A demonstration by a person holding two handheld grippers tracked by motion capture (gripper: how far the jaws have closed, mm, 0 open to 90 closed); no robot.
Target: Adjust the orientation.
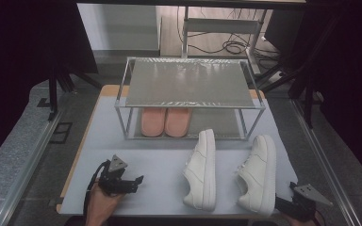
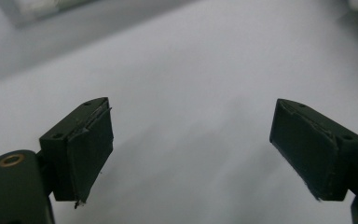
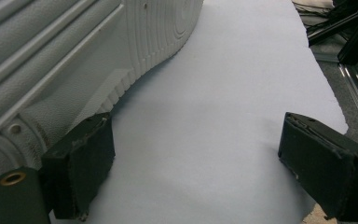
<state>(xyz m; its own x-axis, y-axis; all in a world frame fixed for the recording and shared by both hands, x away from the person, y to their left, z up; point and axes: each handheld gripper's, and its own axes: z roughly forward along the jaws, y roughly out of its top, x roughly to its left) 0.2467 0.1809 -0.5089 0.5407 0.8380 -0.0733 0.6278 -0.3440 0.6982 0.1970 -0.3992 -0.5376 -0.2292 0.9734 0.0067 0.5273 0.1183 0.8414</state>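
Both claws released: left claw (image 1: 136,179) over bare table (image 1: 155,165); right claw (image 1: 279,203) beside right sneaker (image 1: 258,172) risks nudging it askew.

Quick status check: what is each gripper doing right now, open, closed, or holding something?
Left gripper: open, nothing between the jaws, over the bare table.
Right gripper: open, holding nothing, beside the right-hand white shoe.

Right tongs (image 1: 283,205) cut by btm edge; pink slippers (image 1: 166,121) half under shelf.
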